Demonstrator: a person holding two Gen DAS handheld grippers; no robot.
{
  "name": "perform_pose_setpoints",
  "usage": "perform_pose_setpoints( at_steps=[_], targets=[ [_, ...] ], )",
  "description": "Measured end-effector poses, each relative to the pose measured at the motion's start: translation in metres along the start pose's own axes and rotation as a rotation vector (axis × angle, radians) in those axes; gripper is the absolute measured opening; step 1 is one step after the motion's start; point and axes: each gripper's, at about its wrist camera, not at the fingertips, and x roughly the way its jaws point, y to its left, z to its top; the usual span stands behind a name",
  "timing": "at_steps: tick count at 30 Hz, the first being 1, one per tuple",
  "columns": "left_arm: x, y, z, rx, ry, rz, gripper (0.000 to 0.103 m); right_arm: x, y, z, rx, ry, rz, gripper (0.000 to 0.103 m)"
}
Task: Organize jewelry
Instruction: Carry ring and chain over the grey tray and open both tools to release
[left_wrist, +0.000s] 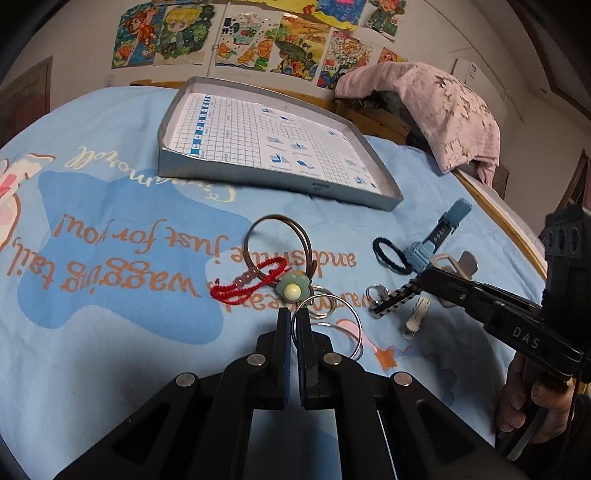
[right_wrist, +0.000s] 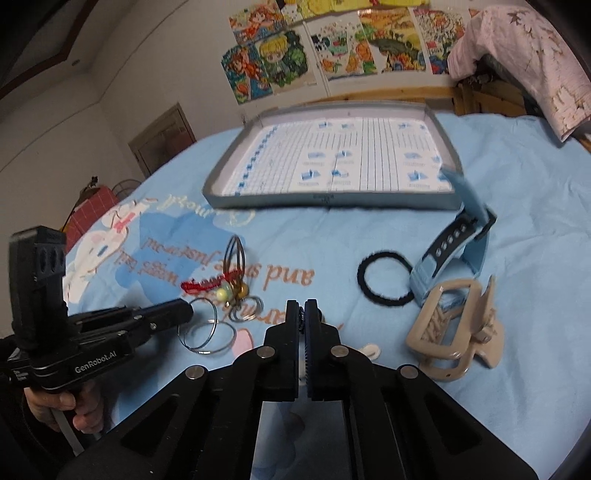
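Jewelry lies scattered on a blue bedsheet in front of a shallow grey box lid (left_wrist: 384, 168) (right_wrist: 218, 188). My left gripper (left_wrist: 293, 314) (right_wrist: 188, 312) is shut on a large silver bangle (left_wrist: 352, 321) (right_wrist: 207, 334). My right gripper (right_wrist: 303, 308) (left_wrist: 380, 308) is shut on a small silver ring (left_wrist: 375, 293), whose edge shows between its fingertips. Nearby lie a brown hoop with a red cord bracelet (left_wrist: 255, 282) (right_wrist: 207, 284), a flower charm (left_wrist: 291, 290), a black hair tie (left_wrist: 389, 254) (right_wrist: 384, 277), a blue watch (left_wrist: 436, 236) (right_wrist: 454, 247), a beige claw clip (right_wrist: 454, 328) and a small white clip (left_wrist: 415, 317).
A pink garment (left_wrist: 436, 107) (right_wrist: 524, 55) hangs over a wooden bed frame at the back right. Colourful drawings (left_wrist: 236, 33) cover the wall. A red case (right_wrist: 92, 210) stands off the bed's left side. The person's hands grip both gripper handles.
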Motion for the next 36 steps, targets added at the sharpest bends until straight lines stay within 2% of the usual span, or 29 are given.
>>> perform_pose_setpoints(
  at_steps=[5, 11, 17, 21, 26, 31, 36],
  targets=[
    [-0.011, 0.002, 0.012, -0.007, -0.025, -0.003, 0.003, -0.010, 0.001, 0.008, -0.011, -0.041, 0.006, 0.001],
    [-0.021, 0.004, 0.045, -0.031, -0.066, 0.002, 0.003, -0.018, 0.005, 0.027, -0.022, -0.080, 0.020, 0.001],
    [-0.014, 0.015, 0.105, -0.068, -0.163, 0.035, 0.003, -0.012, 0.011, 0.088, -0.033, -0.167, 0.008, 0.001],
    [0.007, 0.029, 0.143, -0.095, -0.221, 0.060, 0.003, 0.015, 0.012, 0.133, -0.032, -0.194, -0.028, 0.001],
    [0.048, 0.052, 0.166, -0.146, -0.186, 0.071, 0.003, 0.069, 0.003, 0.158, 0.039, -0.140, -0.023, 0.001],
    [0.083, 0.070, 0.169, -0.188, -0.127, 0.066, 0.003, 0.110, -0.011, 0.154, 0.140, -0.073, 0.016, 0.001],
    [0.099, 0.076, 0.165, -0.201, -0.096, 0.101, 0.004, 0.133, -0.011, 0.142, 0.151, -0.040, -0.024, 0.001]
  ],
)
